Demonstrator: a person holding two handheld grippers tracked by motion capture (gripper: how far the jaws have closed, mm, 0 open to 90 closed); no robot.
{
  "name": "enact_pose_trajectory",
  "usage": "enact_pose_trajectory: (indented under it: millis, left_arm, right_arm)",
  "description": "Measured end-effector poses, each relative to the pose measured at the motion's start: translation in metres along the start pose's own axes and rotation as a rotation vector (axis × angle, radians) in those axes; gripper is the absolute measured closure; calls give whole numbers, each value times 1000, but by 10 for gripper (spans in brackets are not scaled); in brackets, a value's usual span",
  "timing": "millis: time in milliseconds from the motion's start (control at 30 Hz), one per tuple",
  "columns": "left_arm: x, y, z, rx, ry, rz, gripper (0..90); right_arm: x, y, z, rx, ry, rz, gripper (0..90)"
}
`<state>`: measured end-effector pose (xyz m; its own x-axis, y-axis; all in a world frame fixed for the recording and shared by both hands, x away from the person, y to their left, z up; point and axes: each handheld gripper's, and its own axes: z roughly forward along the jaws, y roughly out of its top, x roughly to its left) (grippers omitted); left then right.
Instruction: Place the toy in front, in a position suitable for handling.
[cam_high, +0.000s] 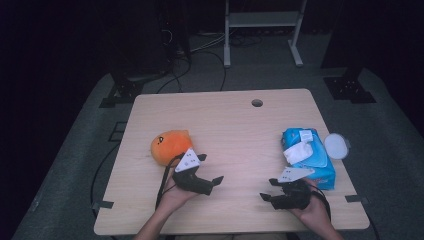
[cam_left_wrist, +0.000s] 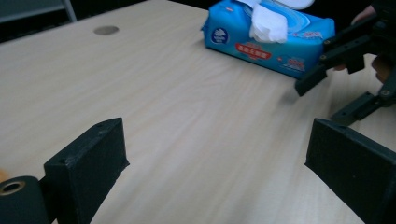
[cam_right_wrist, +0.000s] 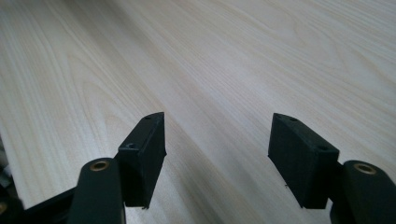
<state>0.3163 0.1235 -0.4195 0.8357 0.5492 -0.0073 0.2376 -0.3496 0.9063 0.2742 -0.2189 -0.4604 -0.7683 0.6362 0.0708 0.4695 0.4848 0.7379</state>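
An orange plush toy (cam_high: 170, 146) lies on the left half of the wooden table (cam_high: 235, 125). On the right half sits a blue pack of wet wipes (cam_high: 310, 157) (cam_left_wrist: 261, 42) with a white wipe sticking out of its top. My left gripper (cam_high: 210, 168) (cam_left_wrist: 217, 163) rests just right of the plush, pointing toward the pack, open with nothing between its jaws. My right gripper (cam_high: 268, 189) (cam_right_wrist: 217, 154) lies in front of the pack and points left over bare wood, open and empty. The left gripper view shows it too, as the right gripper (cam_left_wrist: 345, 60) beside the pack.
A round white lid (cam_high: 336, 146) lies at the right edge beside the pack. A cable hole (cam_high: 257, 103) (cam_left_wrist: 106, 30) sits near the table's far edge. Dark floor, cables and a white stand's legs (cam_high: 262, 30) lie beyond the table.
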Motion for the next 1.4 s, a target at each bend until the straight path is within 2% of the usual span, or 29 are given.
enact_pose_trajectory:
  millis: [33, 67, 100, 133, 167, 200, 233, 367, 400, 433, 467, 500, 567, 600, 633, 767, 800, 833, 867, 900, 933, 1000, 1067, 1133, 1233, 1400]
  left_arm:
    - [9, 4, -7, -18, 7, 11, 46]
    - [9, 4, -7, -18, 7, 11, 46]
    - [21, 9, -15, -44, 25, 7, 43]
    - [21, 9, -15, -44, 25, 7, 41]
    - [33, 13, -23, -60, 50, 7, 39]
    - [33, 13, -23, -60, 50, 7, 35]
    - [43, 16, -29, -68, 72, 2, 33]
    - [68, 18, -42, -73, 138, -7, 32]
    - [68, 18, -42, -73, 138, -7, 32]
    - [79, 17, -46, -64, 170, -14, 32]
    - [79, 17, -46, -64, 170, -14, 33]
    - [93, 13, -50, -56, 201, -45, 33]
    - [102, 8, -52, -44, 228, -60, 32]
    - [102, 8, -52, -44, 228, -60, 33]
    - [110, 3, -55, -41, 251, -74, 33]
    - [124, -7, -55, -21, 277, -115, 33]
    - [124, -7, -55, -21, 277, -115, 33]
    - [130, -12, -54, -2, 279, -139, 33]
    - [130, -12, -54, -2, 279, -139, 33]
    - [136, -17, -52, 19, 269, -166, 33]
    - [136, -17, -52, 19, 269, -166, 33]
    - [138, -25, -48, 51, 255, -192, 33]
    - [139, -27, -47, 56, 250, -193, 27]
    - [140, -34, -44, 38, 243, -225, 23]
    - [139, -39, -42, 42, 223, -236, 14]
    - [137, -42, -41, 55, 207, -228, 9]
  right_arm:
    - [0, 0, -1, -2, -2, 1, 353]
    - [0, 0, -1, -2, -2, 1, 353]
    - [0, 0, -2, -4, -1, 6, 352]
    - [0, 0, -2, -4, -1, 6, 352]
    - [0, 0, -1, -2, -1, 5, 352]
    - [0, 0, -1, -2, -1, 5, 352]
    - [1, 0, -1, 1, -1, 5, 351]
    - [2, 1, 0, 4, 0, -1, 351]
    - [2, 1, 0, 4, 0, -1, 351]
    - [2, 1, 0, 4, -1, -2, 351]
    - [2, 1, 0, 4, -1, -2, 351]
    - [2, 1, -1, 2, 0, 0, 351]
    - [2, 1, -1, 2, -4, -2, 351]
    - [2, 1, -1, 2, -4, -2, 351]
    - [2, 1, -1, -1, -6, 2, 351]
    - [1, 1, -1, 0, -5, 2, 351]
    - [1, 1, -1, 0, -5, 2, 351]
    - [2, 1, 0, 5, -3, 0, 351]
    - [2, 1, 0, 5, -3, 0, 351]
    - [2, 1, 1, 6, -1, -1, 351]
    - [3, 1, 1, 6, -1, -1, 351]
    - [3, 1, 1, 7, -3, -2, 351]
    - [3, 0, 0, 7, -4, -4, 351]
    - [2, 0, -1, 3, -7, 1, 351]
    - [1, 1, 0, 1, -6, 4, 351]
    - [3, 1, 0, 4, -9, -2, 351]
